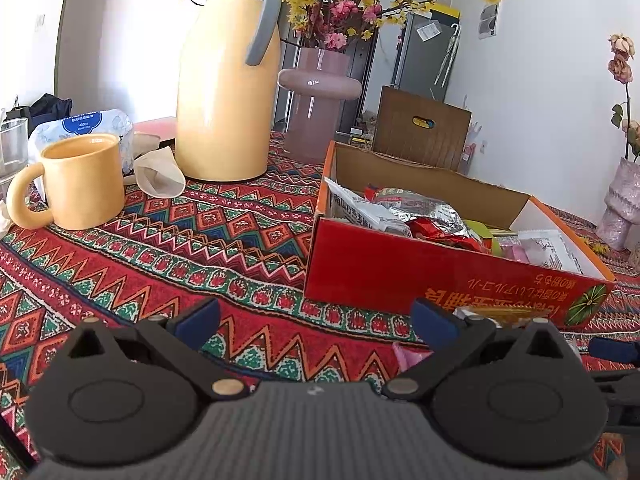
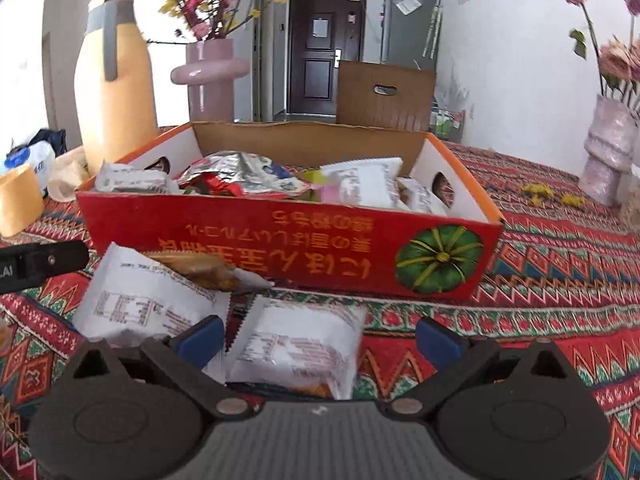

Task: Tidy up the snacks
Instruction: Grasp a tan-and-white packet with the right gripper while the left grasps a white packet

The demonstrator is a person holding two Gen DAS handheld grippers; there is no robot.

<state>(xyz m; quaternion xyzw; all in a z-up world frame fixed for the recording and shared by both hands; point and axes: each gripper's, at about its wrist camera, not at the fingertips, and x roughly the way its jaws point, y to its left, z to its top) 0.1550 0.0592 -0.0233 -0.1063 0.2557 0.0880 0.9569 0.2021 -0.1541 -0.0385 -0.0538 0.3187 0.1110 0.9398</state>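
Red box (image 2: 224,236), front wall: yellow Japanese print, upside down, beside a green pumpkin emblem (image 2: 438,258); characters not reliably legible. Wet-wipe pack (image 1: 86,122): blue label reads "400", remainder blurred. Black tool (image 2: 40,266) at left edge: letters "LAI". White snack packets (image 2: 296,350): nutrition tables, too small to read.
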